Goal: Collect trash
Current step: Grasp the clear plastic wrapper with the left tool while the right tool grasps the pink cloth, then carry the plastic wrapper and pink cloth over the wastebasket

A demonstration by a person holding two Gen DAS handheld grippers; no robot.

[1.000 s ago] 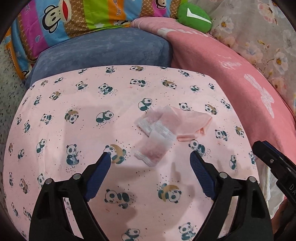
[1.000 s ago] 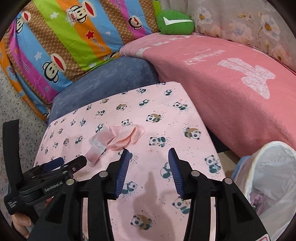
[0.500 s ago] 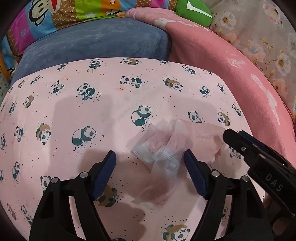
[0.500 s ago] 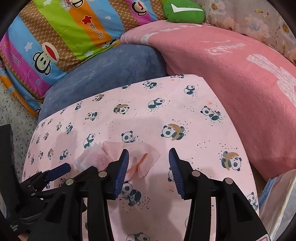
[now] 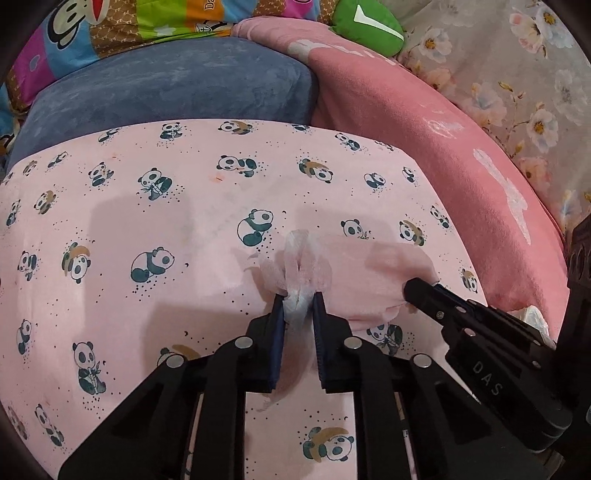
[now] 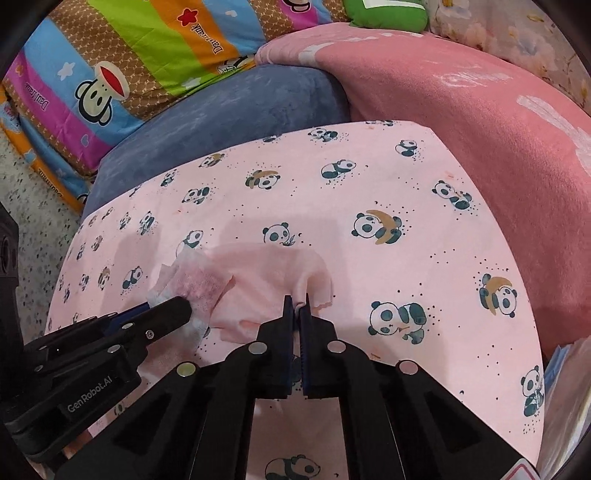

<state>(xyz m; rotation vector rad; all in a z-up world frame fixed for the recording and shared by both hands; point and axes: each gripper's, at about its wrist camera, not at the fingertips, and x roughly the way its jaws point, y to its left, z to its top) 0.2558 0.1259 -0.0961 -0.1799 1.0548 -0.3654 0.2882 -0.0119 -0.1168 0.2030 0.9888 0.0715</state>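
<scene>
Two pieces of trash lie on the pink panda sheet (image 5: 147,229). My left gripper (image 5: 298,300) is shut on a white clear wrapper (image 5: 295,273), pinching it into a bunch. That wrapper also shows in the right wrist view (image 6: 199,284), with the left gripper (image 6: 170,306) on it. My right gripper (image 6: 296,303) is shut on a fold of the pink tissue sheet (image 6: 266,273). In the left wrist view the pink tissue (image 5: 369,280) lies right of the wrapper, with the right gripper (image 5: 413,288) at its edge.
A blue cushion (image 5: 177,85), a pink blanket (image 6: 480,122), a striped monkey-print quilt (image 6: 129,55) and a green pillow (image 5: 369,26) lie behind. A white bin bag (image 6: 565,406) is at the right edge. Speckled floor (image 6: 33,206) is at the left.
Both grippers moved down onto the trash and closed: the left on the wrapper, the right on the pink tissue. The wrapper bunched up between the left fingers.
</scene>
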